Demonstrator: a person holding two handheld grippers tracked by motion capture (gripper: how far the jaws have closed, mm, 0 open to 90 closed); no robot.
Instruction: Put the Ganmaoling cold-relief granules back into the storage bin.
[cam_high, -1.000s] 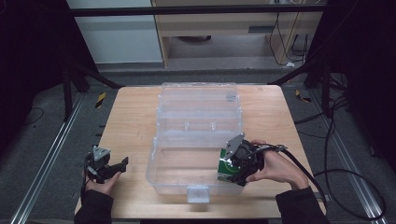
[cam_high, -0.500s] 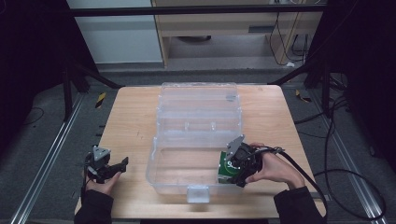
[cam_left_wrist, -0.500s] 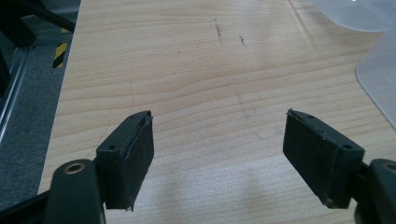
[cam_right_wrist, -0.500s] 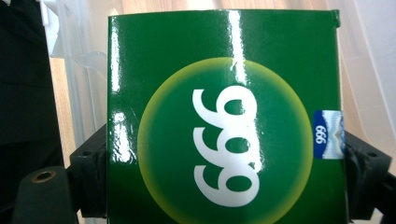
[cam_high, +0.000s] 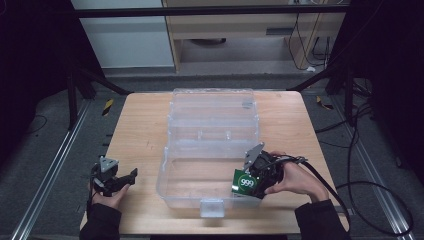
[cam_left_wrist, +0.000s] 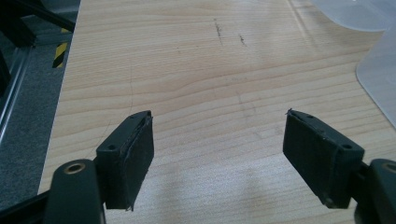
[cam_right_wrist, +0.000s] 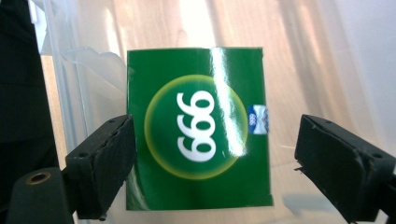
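The right gripper has its jaws spread wide — a green box marked "999" sits between them, touching the left jaw but apart from the right one, inside the clear plastic case. The left gripper also has its jaws parted — bare wooden surface between them, the case's edge off to their right.

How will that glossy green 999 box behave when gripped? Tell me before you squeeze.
The glossy green cardboard box marked 999 is probably light for its size and may crush under a hard squeeze. Its shiny face shows glare, so it could slip. The right tongs stand open, wider than the box.
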